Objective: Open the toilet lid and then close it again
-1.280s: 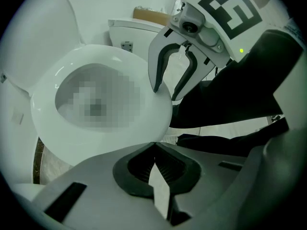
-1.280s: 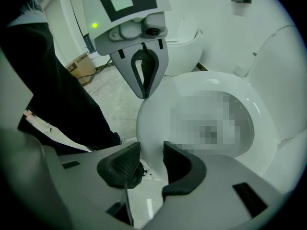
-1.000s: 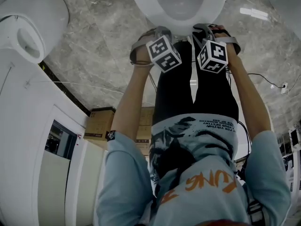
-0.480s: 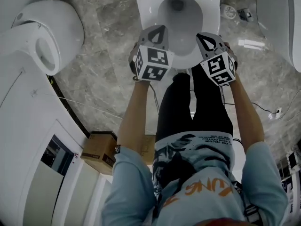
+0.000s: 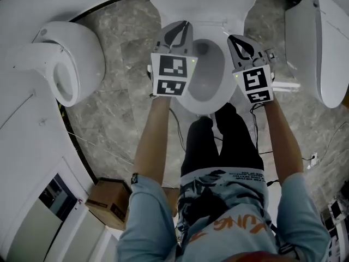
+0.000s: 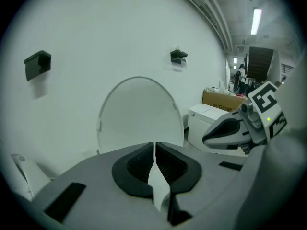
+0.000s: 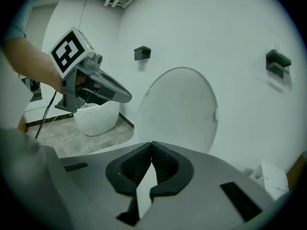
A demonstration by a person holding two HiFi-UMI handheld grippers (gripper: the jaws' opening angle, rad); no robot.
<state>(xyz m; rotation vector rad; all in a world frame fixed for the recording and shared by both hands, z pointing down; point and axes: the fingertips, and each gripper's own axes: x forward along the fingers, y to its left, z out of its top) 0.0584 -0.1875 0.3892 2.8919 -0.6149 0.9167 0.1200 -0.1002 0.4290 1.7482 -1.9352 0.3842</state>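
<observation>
While the toilet lid [image 6: 139, 116] is standing raised upright against the white wall [image 6: 96, 42], the left tool [image 6: 154, 147] and the right tool [image 7: 151, 147] are hovering side by side above the open bowl [image 5: 206, 78], apart from the lid and touching nothing. Both tools are showing their jaws pressed together with nothing between the pads. Each tool is pointing toward the lid, the left over the bowl's left edge and the right over its right edge. Another toilet [image 5: 68, 64] is standing on the grey veined floor [image 5: 125, 91] to the left, and a further white fixture [image 5: 319, 48] is sitting to the right
</observation>
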